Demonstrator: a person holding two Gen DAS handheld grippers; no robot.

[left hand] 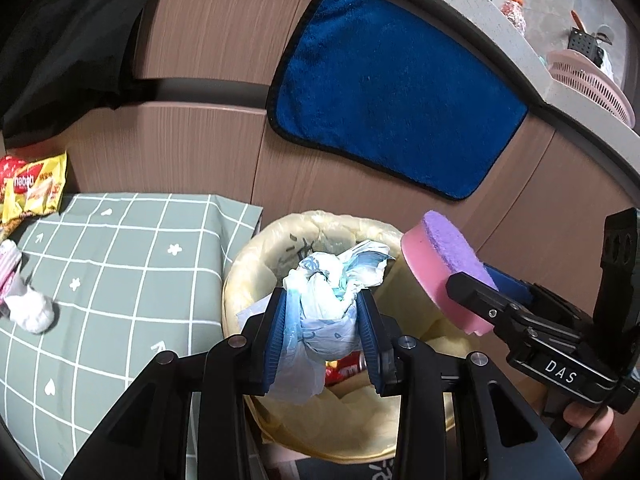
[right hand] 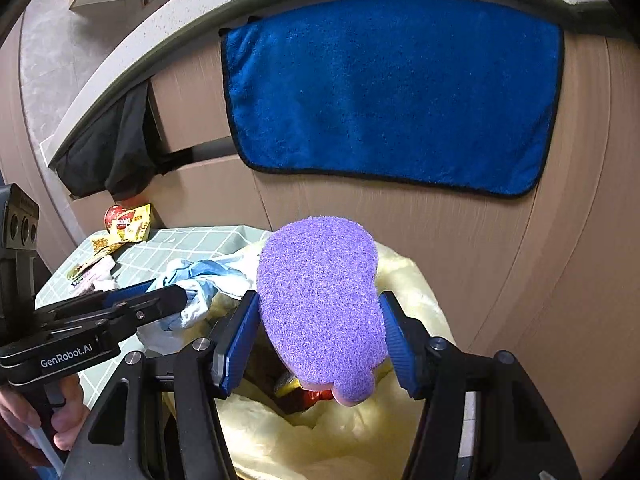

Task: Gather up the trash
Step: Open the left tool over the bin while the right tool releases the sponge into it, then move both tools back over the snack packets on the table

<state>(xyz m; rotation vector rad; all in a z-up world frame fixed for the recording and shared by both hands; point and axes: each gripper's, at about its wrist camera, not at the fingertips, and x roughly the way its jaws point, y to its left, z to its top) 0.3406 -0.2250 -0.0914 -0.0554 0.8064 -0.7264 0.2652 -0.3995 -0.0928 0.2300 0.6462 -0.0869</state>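
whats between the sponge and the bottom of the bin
Nothing solid: open air, then red wrappers in the yellow-lined bin, seen under the sponge in the right wrist view.

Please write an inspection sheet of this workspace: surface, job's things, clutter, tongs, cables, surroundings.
Surface: green grid-patterned cloth on a low table beside the bin.
Job's things: bin with yellow liner, some trash already inside; crumpled blue-white plastic wrapper; pink sponge with purple top.
Clutter: yellow snack packet and white tissue wad lie on the cloth.
Tongs: left tongs shut on the wrapper over the bin; right tongs shut on the sponge over the bin.
Cables: nothing seen.
Surroundings: blue towel hanging over cabinet front; pink basket on counter.
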